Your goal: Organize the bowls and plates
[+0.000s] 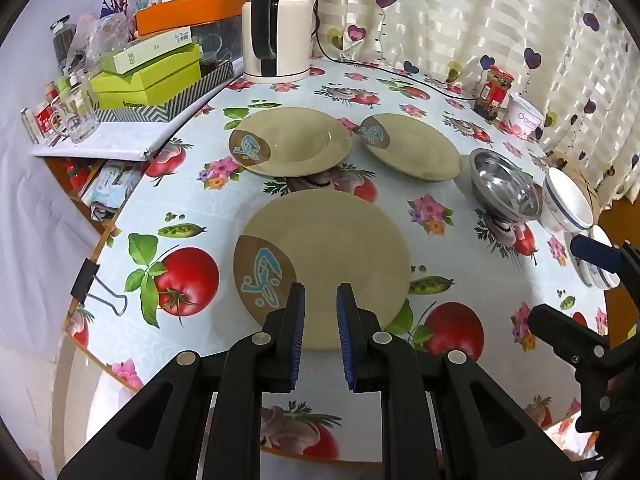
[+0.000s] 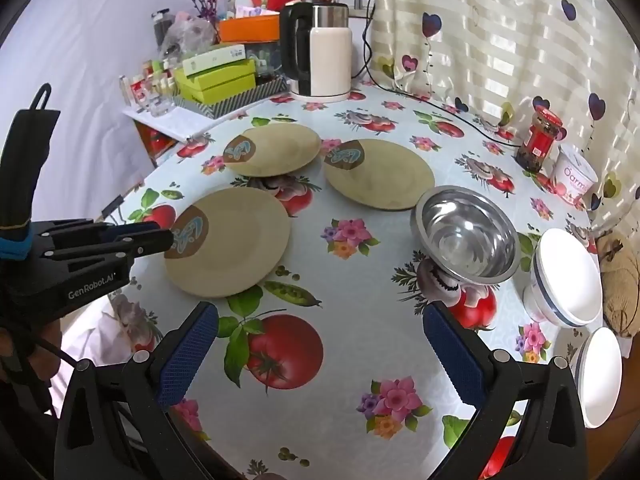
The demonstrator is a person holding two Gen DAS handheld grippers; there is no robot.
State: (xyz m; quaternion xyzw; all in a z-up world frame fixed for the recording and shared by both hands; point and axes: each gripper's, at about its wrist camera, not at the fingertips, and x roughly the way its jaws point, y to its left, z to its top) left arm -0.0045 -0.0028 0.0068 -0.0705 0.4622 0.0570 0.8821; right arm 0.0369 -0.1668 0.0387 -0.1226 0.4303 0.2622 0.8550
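Three tan plates with a brown-and-blue patch lie apart on the tablecloth: a near plate (image 1: 340, 248) (image 2: 236, 248), a back left plate (image 1: 296, 140) and a back right plate (image 1: 420, 148). A steel bowl (image 2: 468, 232) stands right of them. Beside it are a white blue-rimmed bowl (image 2: 568, 276) and a second white bowl (image 2: 600, 376). My left gripper (image 1: 321, 300) hovers over the near plate's front rim, its blue pads a narrow gap apart and gripping nothing. My right gripper (image 2: 320, 336) stands wide open above bare tablecloth, in front of the steel bowl.
An electric kettle (image 1: 278, 28) and its cord sit at the back. A shelf board with boxes and glasses (image 1: 132, 80) borders the table's left side. A red jar (image 2: 538, 140) and a yoghurt tub (image 2: 574, 174) stand by the curtain. A binder clip (image 1: 86, 280) grips the table's left edge.
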